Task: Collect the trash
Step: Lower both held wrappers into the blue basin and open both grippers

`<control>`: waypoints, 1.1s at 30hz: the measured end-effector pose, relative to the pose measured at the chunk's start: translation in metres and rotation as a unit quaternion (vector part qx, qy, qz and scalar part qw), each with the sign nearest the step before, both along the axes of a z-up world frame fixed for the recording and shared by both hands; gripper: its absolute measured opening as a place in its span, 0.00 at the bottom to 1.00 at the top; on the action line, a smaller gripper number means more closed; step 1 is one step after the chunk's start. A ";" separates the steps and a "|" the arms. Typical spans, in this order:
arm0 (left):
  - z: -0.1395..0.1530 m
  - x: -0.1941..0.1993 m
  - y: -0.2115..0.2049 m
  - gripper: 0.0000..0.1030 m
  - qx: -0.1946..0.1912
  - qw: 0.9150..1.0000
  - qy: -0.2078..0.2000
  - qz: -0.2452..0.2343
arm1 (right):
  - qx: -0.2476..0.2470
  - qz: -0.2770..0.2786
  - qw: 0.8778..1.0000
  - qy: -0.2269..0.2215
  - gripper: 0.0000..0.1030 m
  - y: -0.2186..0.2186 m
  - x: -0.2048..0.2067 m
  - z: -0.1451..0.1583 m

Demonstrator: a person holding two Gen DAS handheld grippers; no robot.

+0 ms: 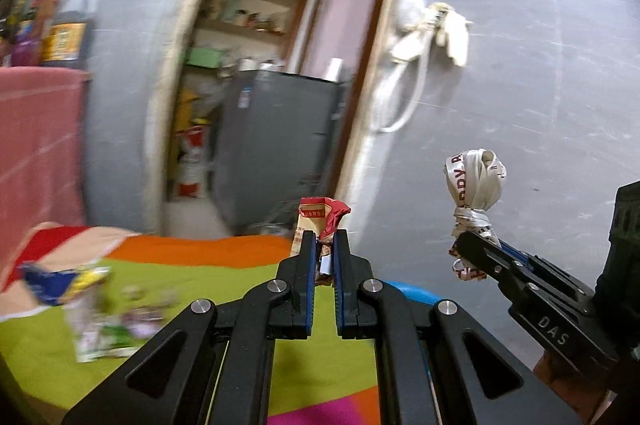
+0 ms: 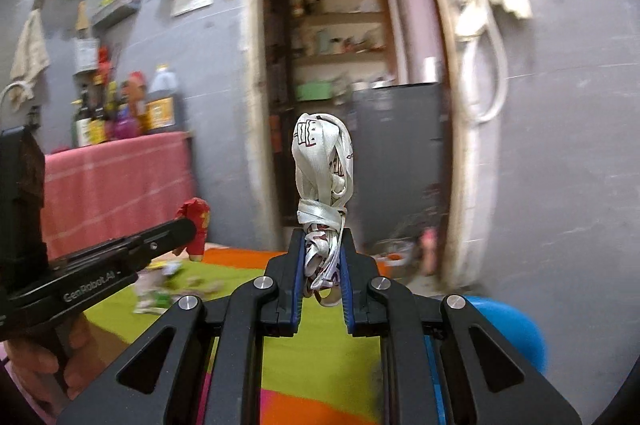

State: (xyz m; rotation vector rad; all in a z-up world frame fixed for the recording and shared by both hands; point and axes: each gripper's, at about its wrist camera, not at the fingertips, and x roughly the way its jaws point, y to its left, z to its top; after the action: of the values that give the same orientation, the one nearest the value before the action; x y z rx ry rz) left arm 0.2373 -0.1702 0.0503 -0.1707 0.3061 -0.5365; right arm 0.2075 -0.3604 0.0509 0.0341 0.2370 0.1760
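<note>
Right now both hands are loaded. The left hand-held gripper [image 1: 324, 249] is closed nearly all the way on a crumpled red-and-white wrapper [image 1: 322, 215], which sticks up past the fingertips. The right hand-held gripper [image 2: 322, 257] is pinched around the lower knot of a bundled white printed ribbon [image 2: 322, 161], whose looped head stands upright above the jaws. Both pieces are lifted clear of the bright green-and-orange cloth [image 1: 192, 281] below.

More litter lies on that cloth to the left: a blue-and-yellow packet [image 1: 60, 279] and some small wrappers [image 1: 120, 325] (too blurred to name). A blue rounded object [image 2: 508, 325] sits at the right edge of the cloth; whether it is the bin I cannot tell.

My judgement is that the step in hand is carrying these 2 pieces to a drop spot. To do it well, keep both grips firm and steady, since the ribbon is top-heavy and held only by its knot, and the wrapper is slippery foil. Keep the 2 tools apart so they do not knock, and release only once each is directly above the container.
</note>
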 end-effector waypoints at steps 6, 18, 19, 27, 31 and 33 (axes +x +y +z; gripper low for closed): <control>-0.008 0.025 -0.085 0.06 0.004 0.997 0.023 -0.067 | -0.002 -0.069 0.998 0.008 0.13 -0.075 0.000 -0.013; -0.059 0.088 -0.179 0.06 0.061 0.980 0.151 -0.114 | 0.029 -0.118 0.986 0.116 0.14 -0.145 0.024 -0.090; -0.064 0.092 -0.185 0.06 0.066 0.978 0.162 -0.116 | 0.032 -0.118 0.985 0.125 0.14 -0.147 0.026 -0.096; -0.093 0.108 -0.193 0.06 0.095 0.965 0.213 -0.121 | 0.056 -0.123 0.976 0.169 0.17 -0.157 0.045 -0.122; -0.101 0.111 -0.198 0.10 0.110 0.961 0.222 -0.121 | 0.067 -0.124 0.972 0.190 0.19 -0.160 0.055 -0.129; -0.103 0.111 -0.200 0.12 0.114 0.960 0.225 -0.120 | 0.070 -0.125 0.970 0.195 0.20 -0.162 0.057 -0.131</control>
State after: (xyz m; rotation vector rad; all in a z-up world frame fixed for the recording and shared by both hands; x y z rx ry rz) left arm 0.3484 -0.3701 -0.0529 -0.0290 0.8381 -0.6968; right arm 0.2646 -0.5219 -0.0804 0.2402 0.6097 -0.0689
